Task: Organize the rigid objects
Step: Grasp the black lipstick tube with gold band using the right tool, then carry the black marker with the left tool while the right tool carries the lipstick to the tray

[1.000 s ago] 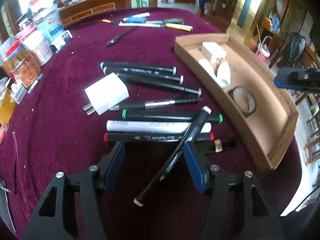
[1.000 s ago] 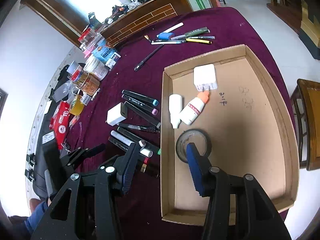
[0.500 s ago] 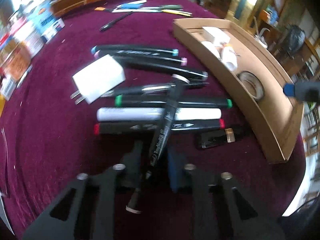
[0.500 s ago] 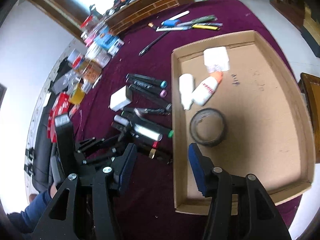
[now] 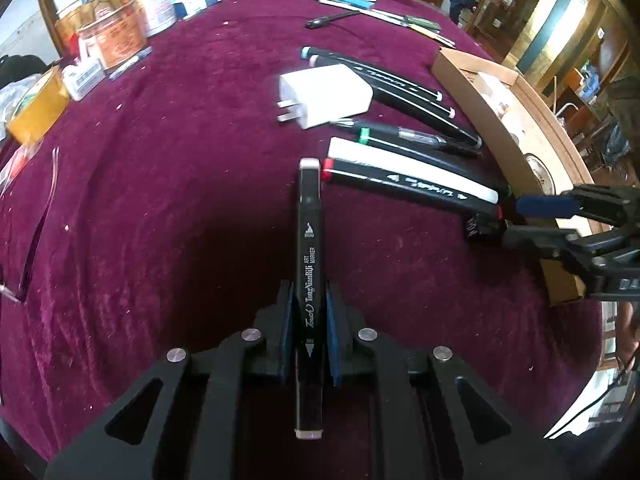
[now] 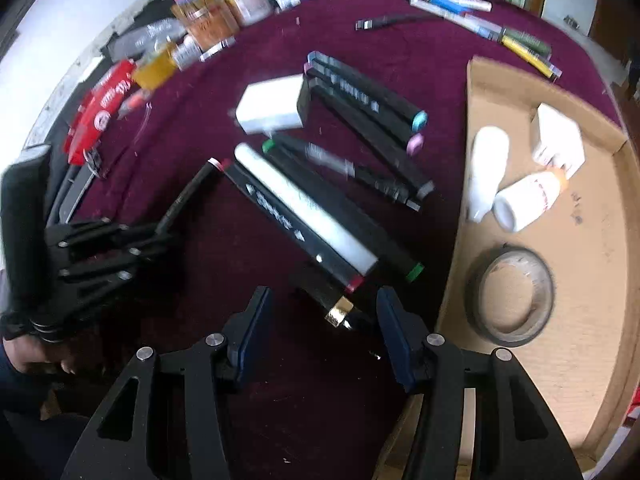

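Note:
My left gripper is shut on a black art marker with pale caps, which points away from me over the maroon cloth. In the right wrist view that left gripper and marker sit at the left. A row of markers lies beside a cardboard tray. My right gripper is open and low over the row's near end. A short black piece with a gold band lies between its fingers, untouched. The right gripper also shows in the left wrist view.
A white charger lies on the cloth by the markers. In the tray are a tape roll, a white bottle, a tube and a white plug block. Jars and boxes crowd the far left; loose pens lie at the back.
The left gripper closed on the slanted marker and drew it out of the row to the left. The right gripper came down from over the tray to the gold-banded piece.

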`<state>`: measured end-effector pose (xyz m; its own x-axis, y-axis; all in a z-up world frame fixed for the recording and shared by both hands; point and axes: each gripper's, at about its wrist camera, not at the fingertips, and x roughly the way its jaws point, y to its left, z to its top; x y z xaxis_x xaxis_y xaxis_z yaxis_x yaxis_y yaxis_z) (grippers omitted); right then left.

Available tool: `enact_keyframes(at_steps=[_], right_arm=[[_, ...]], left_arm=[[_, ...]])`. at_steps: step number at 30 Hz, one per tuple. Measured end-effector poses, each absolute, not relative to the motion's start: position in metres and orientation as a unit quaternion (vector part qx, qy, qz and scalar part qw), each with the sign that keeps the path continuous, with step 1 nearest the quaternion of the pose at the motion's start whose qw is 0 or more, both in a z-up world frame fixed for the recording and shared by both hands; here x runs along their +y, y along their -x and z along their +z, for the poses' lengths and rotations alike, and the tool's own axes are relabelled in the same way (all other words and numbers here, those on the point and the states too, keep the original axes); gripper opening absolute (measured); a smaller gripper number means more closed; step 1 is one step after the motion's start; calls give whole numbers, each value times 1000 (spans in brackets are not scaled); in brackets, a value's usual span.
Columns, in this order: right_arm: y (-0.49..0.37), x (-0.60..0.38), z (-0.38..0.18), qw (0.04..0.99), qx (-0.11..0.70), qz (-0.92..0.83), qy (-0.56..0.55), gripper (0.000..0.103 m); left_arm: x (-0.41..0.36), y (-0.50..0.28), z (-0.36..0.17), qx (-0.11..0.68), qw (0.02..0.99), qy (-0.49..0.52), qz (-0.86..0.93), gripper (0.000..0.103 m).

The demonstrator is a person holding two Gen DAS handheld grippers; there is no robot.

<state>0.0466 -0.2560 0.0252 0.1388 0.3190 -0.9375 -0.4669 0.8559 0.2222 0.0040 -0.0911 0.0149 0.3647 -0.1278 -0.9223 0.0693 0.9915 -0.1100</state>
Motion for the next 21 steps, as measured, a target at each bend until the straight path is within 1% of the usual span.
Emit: enact_keyframes(at_steps=[3, 4, 5, 6, 8, 13, 21], right_arm=[[-36, -250, 20, 748, 604, 266, 72, 48], [-32, -247, 19, 749, 602, 266, 76, 40], [-27, -243, 18, 751, 600, 260, 88, 24], [-24, -238, 16, 752, 599, 252, 106, 17], [-21, -234, 17, 761, 591, 241, 113, 16], [-23, -239, 19, 767, 595, 226, 82, 16], [-15, -245, 21, 779, 586, 216, 52, 16]], left_arm=[[-89, -3, 15, 561, 825, 25, -60, 12], [-88, -3, 15, 561, 825, 25, -60, 12], [-87, -2, 15, 561, 825, 24, -61, 12], [-88, -2, 15, 562, 825, 22, -62, 12], [-90, -3, 15, 562, 824, 12, -63, 12], [-95, -9, 14, 562, 824, -8, -68, 12], [-93, -10, 14, 558, 827, -2, -70, 12]])
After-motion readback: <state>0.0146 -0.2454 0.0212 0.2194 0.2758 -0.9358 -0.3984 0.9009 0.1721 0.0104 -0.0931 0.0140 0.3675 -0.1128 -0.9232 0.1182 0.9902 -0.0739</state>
